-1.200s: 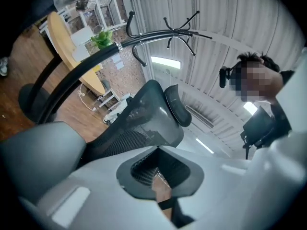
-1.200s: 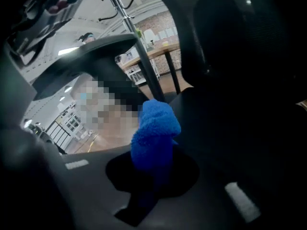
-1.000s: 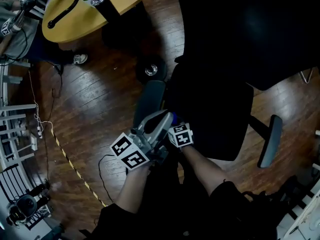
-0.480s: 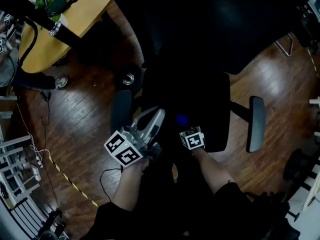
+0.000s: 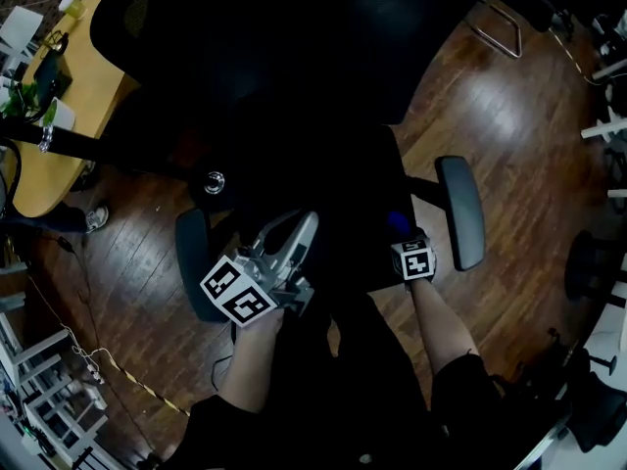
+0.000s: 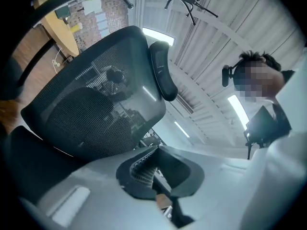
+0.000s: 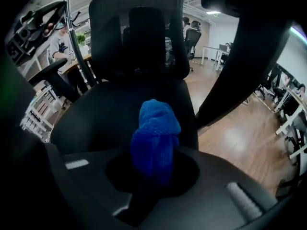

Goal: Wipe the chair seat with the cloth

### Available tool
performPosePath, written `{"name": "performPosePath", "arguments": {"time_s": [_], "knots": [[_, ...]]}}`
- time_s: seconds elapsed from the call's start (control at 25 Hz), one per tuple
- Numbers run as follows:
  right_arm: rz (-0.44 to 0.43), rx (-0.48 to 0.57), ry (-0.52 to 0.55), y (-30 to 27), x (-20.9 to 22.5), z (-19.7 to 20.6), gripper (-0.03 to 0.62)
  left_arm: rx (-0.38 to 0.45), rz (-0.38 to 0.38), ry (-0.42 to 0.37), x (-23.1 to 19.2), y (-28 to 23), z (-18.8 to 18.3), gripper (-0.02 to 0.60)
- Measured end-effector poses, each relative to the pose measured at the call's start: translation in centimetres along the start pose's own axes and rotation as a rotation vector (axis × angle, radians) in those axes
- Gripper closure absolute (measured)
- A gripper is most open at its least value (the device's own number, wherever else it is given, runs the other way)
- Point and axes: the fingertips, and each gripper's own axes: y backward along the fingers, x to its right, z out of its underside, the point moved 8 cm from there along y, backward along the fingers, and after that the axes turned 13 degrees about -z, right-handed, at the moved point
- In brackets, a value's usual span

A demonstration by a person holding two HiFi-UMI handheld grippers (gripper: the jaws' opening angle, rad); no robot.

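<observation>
Three cameras, one chair shared by all

The chair seat is seen from steeply above by the head view, its backrest at 12 o'clock. From the right hand-held gripper the seat is viewed low and close, past the cloth. The view from the left hand-held gripper is tilted up at the backrest and ceiling.

Right gripper: slides right, off from the left gripper, now near the armrest.
Cloth: rides along across the seat.
Left gripper: swings to face the chair back.
</observation>
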Motion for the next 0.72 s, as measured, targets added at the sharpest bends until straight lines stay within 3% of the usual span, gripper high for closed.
{"name": "performPosePath", "arguments": {"time_s": [0.4, 0.52, 0.72], "knots": [[0.038, 0.081, -0.12, 0.2, -0.1, 0.0, 0.557, 0.036, -0.035, 0.005, -0.6, 1.4, -0.3, 0.581], [-0.064, 0.095, -0.071, -1.6, -4.7, -1.1, 0.557, 0.067, -0.065, 0.01, -1.2, 2.7, -1.0, 0.581], [-0.342, 0.05, 0.05, -6.4, -16.8, -2.8, 0.557, 0.134, -0.129, -0.004, -1.8, 6.1, -2.4, 0.581]]}}
